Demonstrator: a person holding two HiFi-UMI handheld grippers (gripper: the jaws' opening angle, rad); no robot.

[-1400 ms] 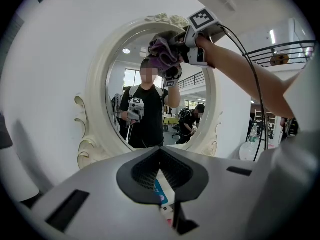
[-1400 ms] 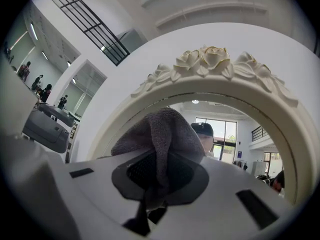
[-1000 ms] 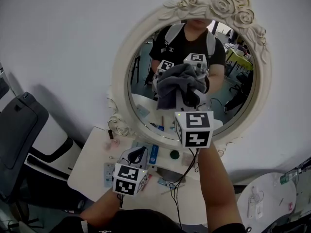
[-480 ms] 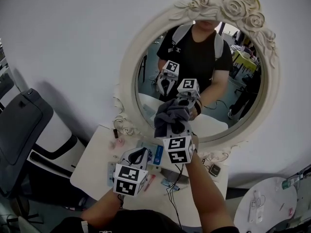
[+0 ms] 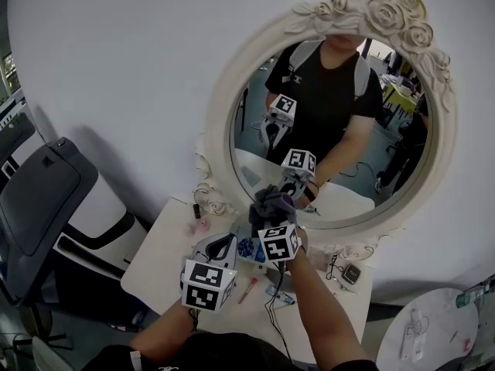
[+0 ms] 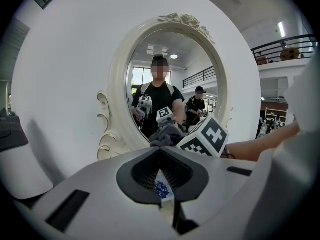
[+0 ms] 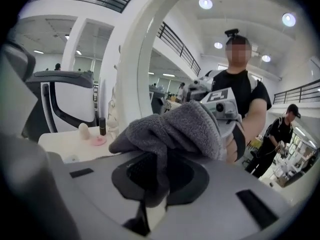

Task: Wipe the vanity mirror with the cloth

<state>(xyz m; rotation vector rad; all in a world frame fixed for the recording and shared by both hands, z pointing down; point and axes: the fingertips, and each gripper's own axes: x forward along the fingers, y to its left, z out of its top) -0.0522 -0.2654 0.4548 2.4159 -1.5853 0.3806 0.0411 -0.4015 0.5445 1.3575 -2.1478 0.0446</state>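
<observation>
While the grey cloth (image 5: 272,200) is clamped between the fingers of the right gripper (image 5: 273,213), it is held up at the lower left of the vanity mirror (image 5: 332,122), right at the inner edge of the white frame (image 5: 222,107) – whether it actually presses on the glass cannot be told. The cloth is seen to be thick and plush, a soft towel-like pile, bunched into a rounded wad whose folds spill over the fingers and hide their tips; one fold is drawn down into the dark gap between them. The frame is oval, and carved roses (image 5: 383,14) are set along its top right. The glass gives back the person's dark-shirted torso, both grippers and the cloth. The left gripper (image 5: 223,243) is kept low over the white bench (image 5: 162,257), well apart from the glass, its fingers clenched together with nothing between them – only a blue-patterned packet (image 5: 246,247) lying on the bench beyond is glimpsed through the small opening. Small toiletries are scattered on the bench at the foot of the mirror.
</observation>
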